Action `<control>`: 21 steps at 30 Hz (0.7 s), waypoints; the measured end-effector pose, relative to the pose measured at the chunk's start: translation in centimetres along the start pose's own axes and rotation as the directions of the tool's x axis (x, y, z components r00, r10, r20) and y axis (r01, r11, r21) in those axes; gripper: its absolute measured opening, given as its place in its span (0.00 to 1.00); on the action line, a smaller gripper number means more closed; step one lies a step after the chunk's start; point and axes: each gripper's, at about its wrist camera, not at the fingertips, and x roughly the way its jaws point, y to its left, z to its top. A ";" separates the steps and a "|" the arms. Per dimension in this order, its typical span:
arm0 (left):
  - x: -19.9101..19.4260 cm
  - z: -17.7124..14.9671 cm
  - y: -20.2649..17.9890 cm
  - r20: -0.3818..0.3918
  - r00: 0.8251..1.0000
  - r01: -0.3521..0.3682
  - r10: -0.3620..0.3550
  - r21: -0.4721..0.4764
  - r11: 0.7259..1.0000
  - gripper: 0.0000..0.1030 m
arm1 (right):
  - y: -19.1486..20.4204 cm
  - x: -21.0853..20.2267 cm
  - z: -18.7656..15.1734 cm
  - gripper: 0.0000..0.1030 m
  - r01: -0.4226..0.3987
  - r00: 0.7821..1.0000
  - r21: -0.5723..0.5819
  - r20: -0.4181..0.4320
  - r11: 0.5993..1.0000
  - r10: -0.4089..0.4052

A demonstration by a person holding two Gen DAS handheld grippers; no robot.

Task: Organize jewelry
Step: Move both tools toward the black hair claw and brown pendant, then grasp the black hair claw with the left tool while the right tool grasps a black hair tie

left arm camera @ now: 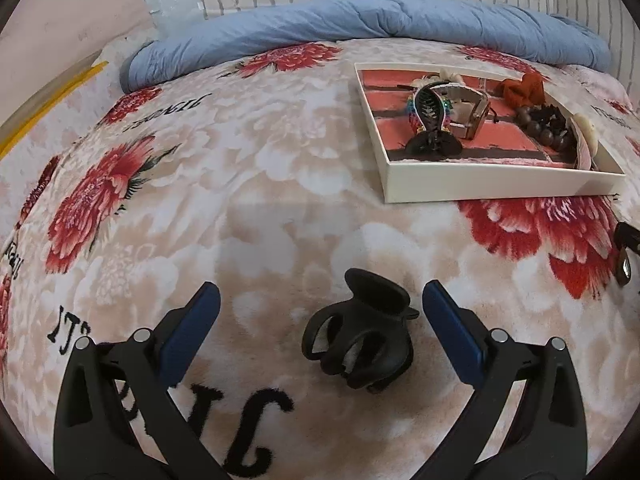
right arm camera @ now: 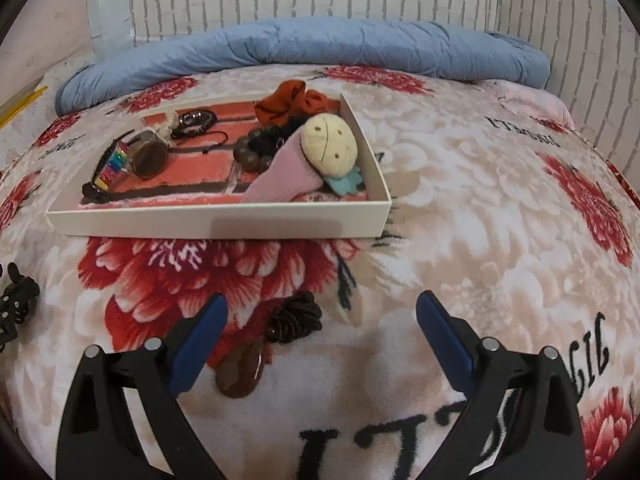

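A black claw hair clip (left arm camera: 360, 332) lies on the floral blanket between the fingers of my open left gripper (left arm camera: 320, 300). A white tray (left arm camera: 496, 186) stands ahead to the right with jewelry in it: a watch (left arm camera: 464, 108), a black clip with coloured stones (left arm camera: 430, 116), brown beads (left arm camera: 544, 128) and an orange scrunchie (left arm camera: 522, 84). In the right wrist view my open right gripper (right arm camera: 322, 312) hovers over a dark braided cord with a brown pendant (right arm camera: 280, 332). The tray (right arm camera: 224, 222) is ahead on the left, also holding a pink and cream plush piece (right arm camera: 316, 152).
A rolled blue quilt (left arm camera: 360, 24) lies along the far edge of the bed against a white brick wall. Another black clip (right arm camera: 14, 304) lies at the left edge of the right wrist view. A dark item (left arm camera: 624, 252) lies at the right edge of the left wrist view.
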 end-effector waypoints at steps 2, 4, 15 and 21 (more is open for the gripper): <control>0.4 -0.1 0.0 -0.008 1.000 0.002 -0.002 0.000 1.000 0.95 | 0.2 0.4 -0.1 0.90 0.004 1.000 -0.008 -0.011 1.000 -0.004; 0.7 -0.2 0.0 -0.021 1.000 0.015 -0.015 -0.003 1.000 0.95 | 0.3 0.6 -0.1 0.90 0.007 1.000 -0.013 -0.018 1.000 -0.007; 1.5 -0.4 0.0 -0.040 0.994 0.102 -0.103 -0.010 0.995 0.79 | 0.5 1.3 -0.2 0.64 -0.024 0.999 -0.018 -0.045 1.000 0.023; 1.3 -0.5 -0.3 -0.029 0.991 0.131 -0.130 0.006 0.991 0.59 | 0.6 1.3 -0.2 0.35 -0.053 0.998 -0.017 -0.044 0.998 0.052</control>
